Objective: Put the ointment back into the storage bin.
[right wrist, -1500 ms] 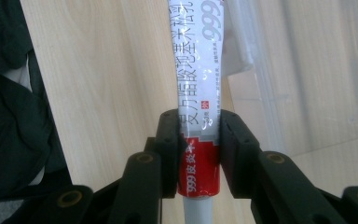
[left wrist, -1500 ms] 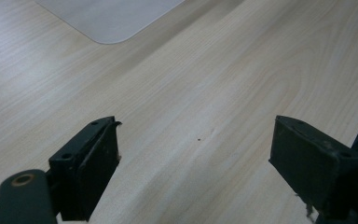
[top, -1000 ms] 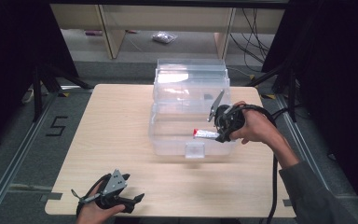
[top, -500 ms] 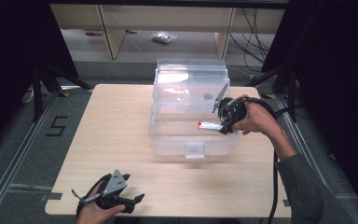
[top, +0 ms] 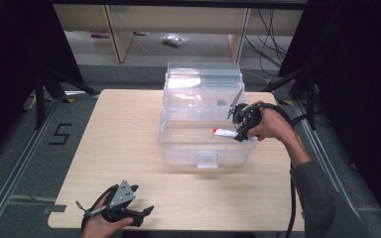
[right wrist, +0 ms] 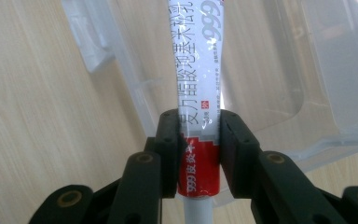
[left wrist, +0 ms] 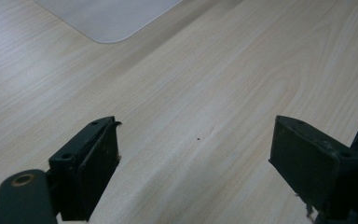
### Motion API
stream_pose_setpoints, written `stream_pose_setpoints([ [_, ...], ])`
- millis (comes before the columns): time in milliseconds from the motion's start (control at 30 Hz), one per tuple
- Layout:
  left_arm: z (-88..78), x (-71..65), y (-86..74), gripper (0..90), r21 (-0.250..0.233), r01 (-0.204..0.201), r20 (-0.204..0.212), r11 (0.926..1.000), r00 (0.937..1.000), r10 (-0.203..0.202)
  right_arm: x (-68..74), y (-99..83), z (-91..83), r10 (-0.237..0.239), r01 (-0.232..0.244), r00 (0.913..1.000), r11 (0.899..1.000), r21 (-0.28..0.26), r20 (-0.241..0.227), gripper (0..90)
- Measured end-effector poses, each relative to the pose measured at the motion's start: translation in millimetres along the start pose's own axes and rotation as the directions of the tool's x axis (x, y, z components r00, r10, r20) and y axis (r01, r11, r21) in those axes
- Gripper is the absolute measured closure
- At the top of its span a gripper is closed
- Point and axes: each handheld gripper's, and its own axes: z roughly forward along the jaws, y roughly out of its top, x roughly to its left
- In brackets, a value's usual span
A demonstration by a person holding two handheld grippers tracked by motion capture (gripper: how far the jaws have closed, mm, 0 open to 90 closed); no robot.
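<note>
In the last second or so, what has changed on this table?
The right gripper, its jaws shut on the tube, moved a little farther from the person over the open clear box, carrying the tube along. The left gripper stayed open, low at the near edge of the table, and the box did not move.

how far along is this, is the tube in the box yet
Not yet. Done so far: the clear plastic box stands open with its lid up, and the right gripper is clamped on the red and white tube. In hand: the tube hangs over the box's open right side. Left: let it go inside and likely close the lid. The left gripper rests open at the table's near edge.
</note>
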Motion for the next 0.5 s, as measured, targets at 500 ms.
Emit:
stream_pose_setpoints([
  [500, -0.5, 0.9, 0.1, 15.0, 0.005, -0.005, 0.0, 1.0, 1.0, 0.005, -8.1, 2.5, 27.1, -0.018, 0.019, 0.9993, 0.999, 0.029, -0.032, 71.0],
])
